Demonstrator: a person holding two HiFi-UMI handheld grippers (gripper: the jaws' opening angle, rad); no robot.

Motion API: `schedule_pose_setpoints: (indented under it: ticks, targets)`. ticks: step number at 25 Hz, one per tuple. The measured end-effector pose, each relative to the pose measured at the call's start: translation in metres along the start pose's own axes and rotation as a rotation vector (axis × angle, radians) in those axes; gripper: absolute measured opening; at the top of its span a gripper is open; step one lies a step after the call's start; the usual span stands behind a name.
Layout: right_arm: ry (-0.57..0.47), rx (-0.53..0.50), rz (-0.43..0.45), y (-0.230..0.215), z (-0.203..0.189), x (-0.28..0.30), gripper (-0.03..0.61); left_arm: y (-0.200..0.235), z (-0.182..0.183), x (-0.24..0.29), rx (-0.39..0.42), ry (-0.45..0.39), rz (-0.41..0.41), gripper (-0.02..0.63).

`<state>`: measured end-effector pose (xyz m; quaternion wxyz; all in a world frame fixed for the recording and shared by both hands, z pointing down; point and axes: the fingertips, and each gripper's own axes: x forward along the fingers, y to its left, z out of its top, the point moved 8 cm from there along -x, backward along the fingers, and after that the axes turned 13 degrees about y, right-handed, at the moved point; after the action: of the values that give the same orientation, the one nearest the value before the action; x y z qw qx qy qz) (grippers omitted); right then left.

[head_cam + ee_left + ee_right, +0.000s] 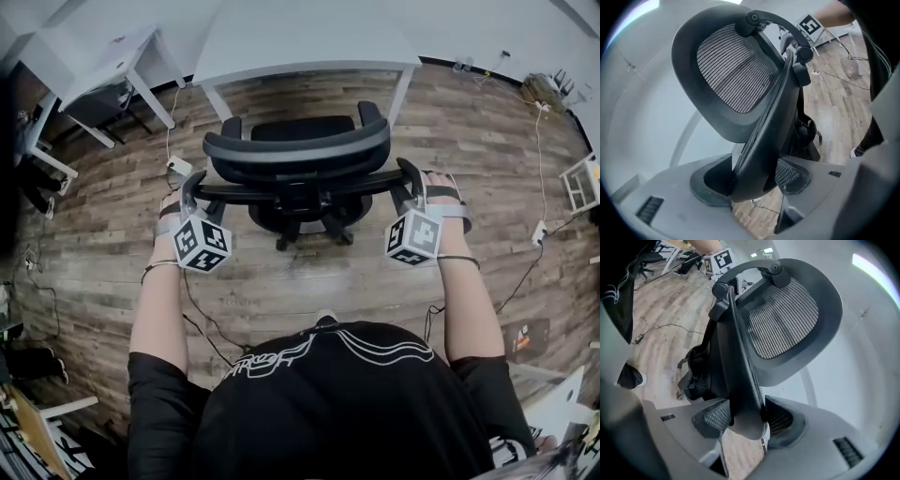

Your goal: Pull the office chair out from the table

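A black office chair (pixel 298 155) with a mesh back stands on the wood floor just in front of the white table (pixel 309 42), its back toward me. My left gripper (pixel 191 190) is shut on the left edge of the chair's back frame (pixel 757 154). At the other side, my right gripper (pixel 410 180) is shut on the right edge of the same frame (pixel 740 399). In both gripper views the frame edge sits pressed between the two pads, with the mesh headrest (pixel 733 70) above. The seat and base are mostly hidden behind the back.
A second white desk (pixel 108 66) stands at the back left. Cables and a white power block (pixel 178 167) lie on the floor left of the chair. A white rack (pixel 581 183) and another cable are at the right. My own body fills the near edge.
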<state>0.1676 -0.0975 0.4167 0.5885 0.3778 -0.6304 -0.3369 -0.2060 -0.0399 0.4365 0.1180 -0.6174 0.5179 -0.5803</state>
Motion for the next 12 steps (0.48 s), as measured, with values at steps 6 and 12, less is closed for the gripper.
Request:
schedule_pose_setpoints:
  ticks: [6,12]
  targets:
    - [0.000,0.020,-0.012,0.016,-0.007,-0.026,0.230,-0.018,-0.010,-0.027,-0.006,-0.004,0.010,0.236]
    - [-0.004,0.080,-0.037,0.038,-0.012,-0.055,0.232,-0.037,-0.022,-0.055,-0.006,-0.007,0.015,0.236]
